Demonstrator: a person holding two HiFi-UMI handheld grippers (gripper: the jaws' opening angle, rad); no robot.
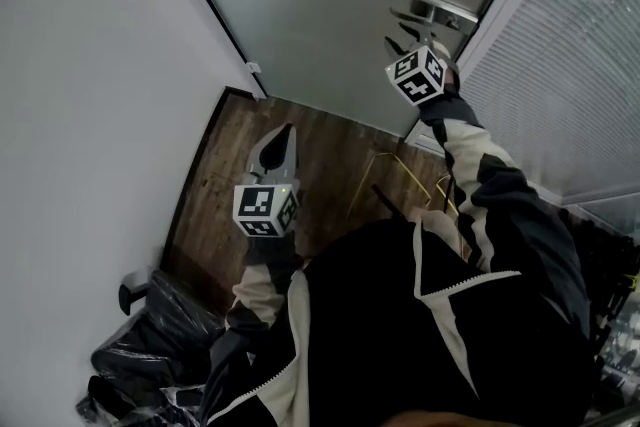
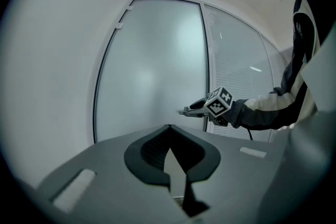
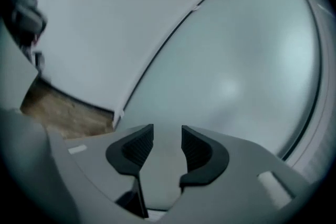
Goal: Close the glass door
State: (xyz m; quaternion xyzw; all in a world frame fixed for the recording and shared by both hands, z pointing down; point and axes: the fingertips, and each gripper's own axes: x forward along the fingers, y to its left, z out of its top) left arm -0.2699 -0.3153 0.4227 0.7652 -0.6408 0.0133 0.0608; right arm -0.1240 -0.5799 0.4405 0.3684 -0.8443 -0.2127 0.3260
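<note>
at your 7 o'clock, you are keeping the left gripper (image 1: 288, 133) clenched on nothing, pointing toward the floor (image 1: 330, 160) by the door's foot. the frosted glass door (image 1: 350, 5) is filling 11 to 1 o'clock, seemingly sitting flush in its frame. at 2 o'clock, your right gripper (image 1: 398, 28) is hovering just beside the handle (image 1: 445, 10), jaws released and empty. the pane is probably behaving heavy, stiff, slick and breakable, so you are best gripping the metal handle, not the glass.

Pale grey frosted glass door (image 1: 350, 5); brown wood-grain floor (image 1: 330, 155); black-and-cream jacket (image 1: 505, 215).
</note>
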